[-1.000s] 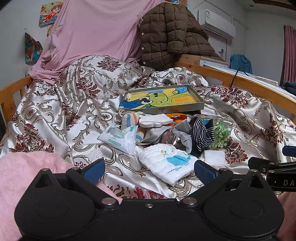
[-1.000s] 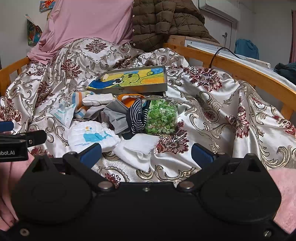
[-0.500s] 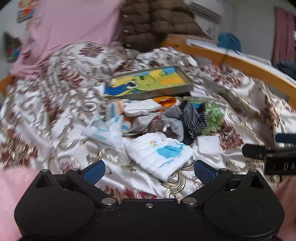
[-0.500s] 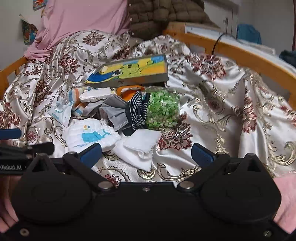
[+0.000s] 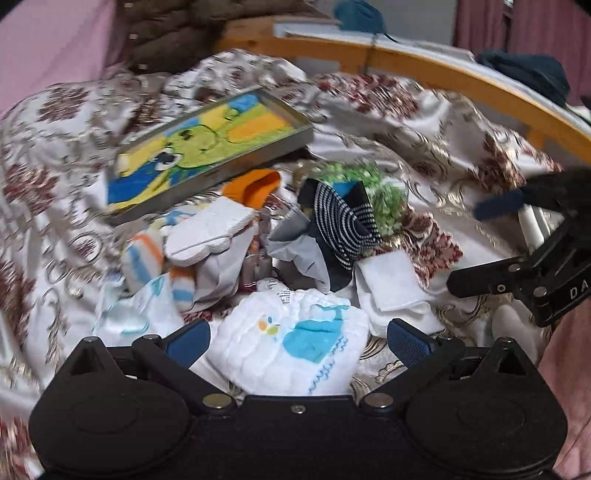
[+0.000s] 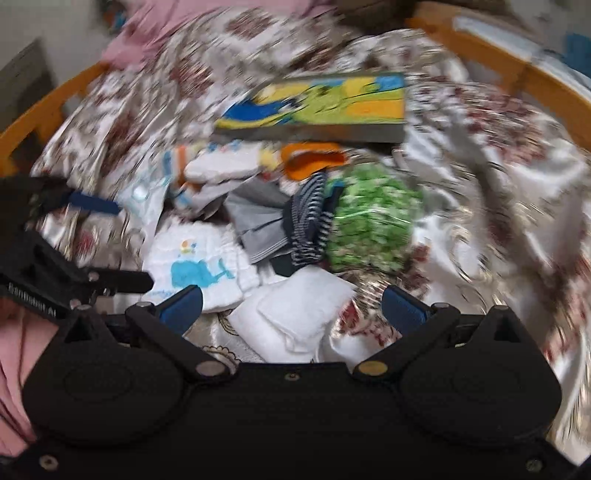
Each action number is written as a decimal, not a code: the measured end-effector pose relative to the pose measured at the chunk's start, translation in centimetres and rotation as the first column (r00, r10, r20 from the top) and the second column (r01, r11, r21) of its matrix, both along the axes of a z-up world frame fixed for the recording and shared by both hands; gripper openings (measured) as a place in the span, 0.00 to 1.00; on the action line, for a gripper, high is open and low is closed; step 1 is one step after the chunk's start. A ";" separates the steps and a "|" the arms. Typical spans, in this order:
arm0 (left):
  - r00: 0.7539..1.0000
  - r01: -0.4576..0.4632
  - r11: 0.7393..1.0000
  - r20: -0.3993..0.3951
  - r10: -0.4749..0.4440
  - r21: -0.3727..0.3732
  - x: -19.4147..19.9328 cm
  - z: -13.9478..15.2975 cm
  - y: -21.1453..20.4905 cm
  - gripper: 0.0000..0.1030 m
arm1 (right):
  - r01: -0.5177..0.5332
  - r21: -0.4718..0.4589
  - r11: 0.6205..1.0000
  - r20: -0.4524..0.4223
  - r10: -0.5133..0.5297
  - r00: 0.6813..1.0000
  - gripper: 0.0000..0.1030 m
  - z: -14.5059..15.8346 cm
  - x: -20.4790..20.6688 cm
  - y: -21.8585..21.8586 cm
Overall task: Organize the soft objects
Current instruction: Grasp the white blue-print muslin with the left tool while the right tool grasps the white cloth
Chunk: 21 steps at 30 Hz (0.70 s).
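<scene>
A heap of small soft things lies on the patterned satin bedspread [image 5: 461,122]. A folded white cloth with a blue whale print [image 5: 295,343] lies nearest, right in front of my open, empty left gripper [image 5: 297,341]; it also shows in the right wrist view [image 6: 199,269]. A plain white folded cloth [image 6: 295,321] lies in front of my open, empty right gripper [image 6: 291,310]. Behind are a navy striped sock [image 5: 343,225], a grey cloth [image 5: 303,247], an orange item [image 5: 255,184], a striped orange-blue sock [image 5: 144,254] and a green-speckled clear bag [image 6: 373,225].
A shallow grey tray with a colourful cartoon lining [image 5: 207,147] rests behind the heap. A wipes packet [image 5: 125,317] lies at the left. A wooden bed rail [image 5: 480,88] curves round the far side. A brown quilted jacket [image 5: 192,22] is at the head. The right view is blurred.
Both grippers have moved forward and tipped down towards the heap. The whale cloth and the plain white cloth now sit close in front of the open fingers.
</scene>
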<state>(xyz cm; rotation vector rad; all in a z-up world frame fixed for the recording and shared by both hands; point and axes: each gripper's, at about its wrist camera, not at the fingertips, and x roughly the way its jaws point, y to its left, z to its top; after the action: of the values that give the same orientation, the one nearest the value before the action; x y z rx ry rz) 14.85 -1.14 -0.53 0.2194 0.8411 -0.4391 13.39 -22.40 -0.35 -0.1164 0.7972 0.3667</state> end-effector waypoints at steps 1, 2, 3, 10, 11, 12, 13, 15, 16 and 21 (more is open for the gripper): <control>1.000 0.019 1.000 -0.019 -0.019 0.004 0.5 -0.3 -0.1 0.99 | -0.057 -0.020 0.998 -0.019 0.056 0.998 0.99 -0.2 1.0 0.5; 0.999 0.032 0.999 -0.040 -0.032 -0.001 1.0 -0.6 -0.1 0.99 | -0.092 -0.026 0.995 -0.035 0.091 0.995 0.99 -0.2 1.8 0.8; 0.997 0.042 0.999 -0.061 -0.042 -0.011 1.3 -0.9 0.0 0.98 | -0.148 -0.035 0.988 -0.053 0.146 0.988 0.99 -0.4 2.6 1.2; 0.985 0.057 0.997 -0.162 -0.064 -0.042 3.5 -3.1 -0.2 0.96 | -0.333 -0.192 0.923 -0.102 0.319 0.942 0.99 -2.5 5.7 4.3; 0.982 0.053 0.998 -0.178 -0.060 -0.045 3.9 -3.4 -0.3 0.95 | -0.349 -0.192 0.917 -0.112 0.333 0.936 0.99 -2.9 5.9 4.5; 0.980 0.049 0.998 -0.193 -0.058 -0.048 4.3 -3.8 -0.4 0.94 | -0.360 -0.193 0.913 -0.121 0.342 0.932 0.99 -3.3 6.1 4.5; 0.976 0.046 0.998 -0.208 -0.056 -0.052 4.6 -4.1 -0.5 0.92 | -0.364 -0.200 0.910 -0.127 0.344 0.930 0.99 -3.8 6.3 4.7; 0.968 0.035 0.998 -0.248 -0.047 -0.053 5.3 -4.9 -0.5 0.86 | -0.370 -0.206 0.906 -0.149 0.345 0.927 0.99 -4.7 6.7 4.6; 0.964 0.030 0.998 -0.264 -0.043 -0.056 5.5 -5.2 -0.4 0.85 | -0.370 -0.201 0.907 -0.157 0.343 0.926 0.99 -5.0 6.7 4.3; 0.948 -0.006 0.997 -0.319 -0.019 -0.077 6.3 -6.1 0.2 0.80 | -0.346 -0.174 0.922 -0.209 0.309 0.928 0.97 -6.6 7.1 3.3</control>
<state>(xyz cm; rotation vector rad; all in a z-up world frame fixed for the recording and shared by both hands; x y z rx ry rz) 21.18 -0.97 -6.61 0.0794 1.1395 -0.5204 20.53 -19.08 -6.91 -0.4232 0.9952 0.6181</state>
